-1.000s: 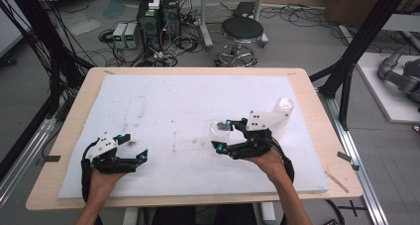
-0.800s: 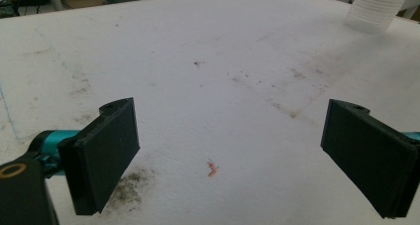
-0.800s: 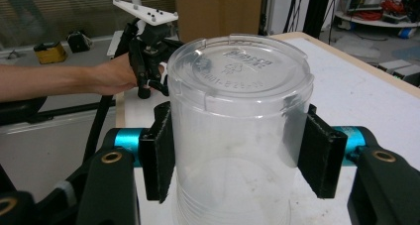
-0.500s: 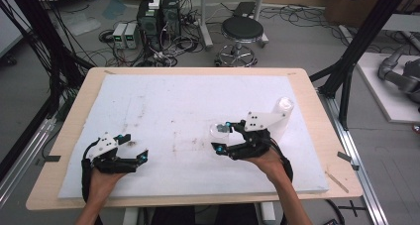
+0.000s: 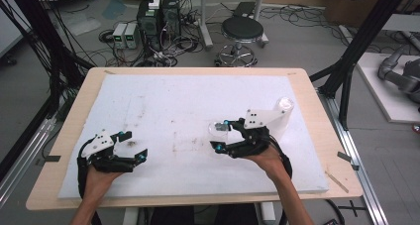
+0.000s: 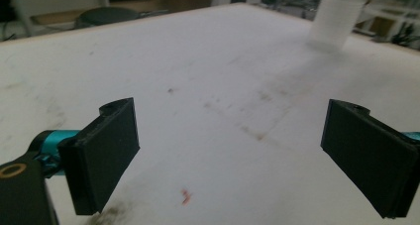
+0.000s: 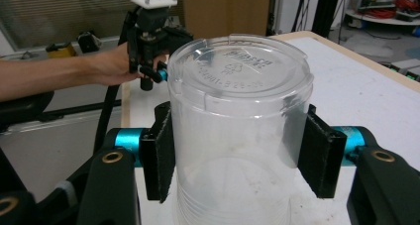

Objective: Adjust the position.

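Observation:
A clear plastic cup (image 7: 237, 116) sits between the two black jaws of my right gripper (image 7: 240, 155), which is shut on its sides, with the cup's base pointing away from the hand. In the high view this gripper (image 5: 220, 136) holds the cup (image 5: 215, 128) right of the white board's middle. A tall stack of clear cups (image 5: 283, 111) stands just behind it at the right. My left gripper (image 5: 133, 145) rests open near the front left, its jaws (image 6: 228, 160) wide apart with nothing between them. The cup stack (image 6: 341, 17) appears far off in the left gripper view.
The white foam board (image 5: 188, 101) covers a wooden table (image 5: 322, 131), stained with small marks near its middle. Beyond the table's far edge stand a stool (image 5: 242, 31) and computer boxes (image 5: 158, 14) among cables. The other hand and its gripper (image 7: 148, 46) show in the right gripper view.

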The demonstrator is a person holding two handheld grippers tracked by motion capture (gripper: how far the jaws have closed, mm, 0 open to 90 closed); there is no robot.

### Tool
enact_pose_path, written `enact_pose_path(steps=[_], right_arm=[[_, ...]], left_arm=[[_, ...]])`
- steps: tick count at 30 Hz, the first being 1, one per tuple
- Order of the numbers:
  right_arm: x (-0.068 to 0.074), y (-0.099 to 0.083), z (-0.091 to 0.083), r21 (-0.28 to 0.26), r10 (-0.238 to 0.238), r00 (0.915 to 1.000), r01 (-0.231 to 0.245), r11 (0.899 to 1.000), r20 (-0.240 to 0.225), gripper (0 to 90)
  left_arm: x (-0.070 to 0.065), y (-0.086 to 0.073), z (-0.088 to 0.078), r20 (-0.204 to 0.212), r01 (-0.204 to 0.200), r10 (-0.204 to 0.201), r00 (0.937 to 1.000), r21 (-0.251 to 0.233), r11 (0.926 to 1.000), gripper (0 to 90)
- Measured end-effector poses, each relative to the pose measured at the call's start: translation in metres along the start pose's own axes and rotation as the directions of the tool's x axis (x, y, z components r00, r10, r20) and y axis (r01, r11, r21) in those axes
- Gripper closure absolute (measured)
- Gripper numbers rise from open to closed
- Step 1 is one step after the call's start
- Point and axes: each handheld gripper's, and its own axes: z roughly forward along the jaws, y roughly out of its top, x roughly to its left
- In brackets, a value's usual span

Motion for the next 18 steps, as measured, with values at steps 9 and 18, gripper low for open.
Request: enact_pose_path(steps=[9,18], right_arm=[[0.001,0.008,0.006,-0.005,-0.015,0.9987,0.015,1.000,-0.048,40.2],[0.002,0.010,0.008,-0.004,-0.026,0.9971,0.026,1.000,-0.072,40.2]], left_arm=[[-0.020,0.032,0.012,0.242,-0.060,0.067,0.9679,-0.036,0.9975,7.7],[-0.044,0.051,0.046,0.392,-0.112,0.118,0.9124,-0.038,0.9930,7.7]])
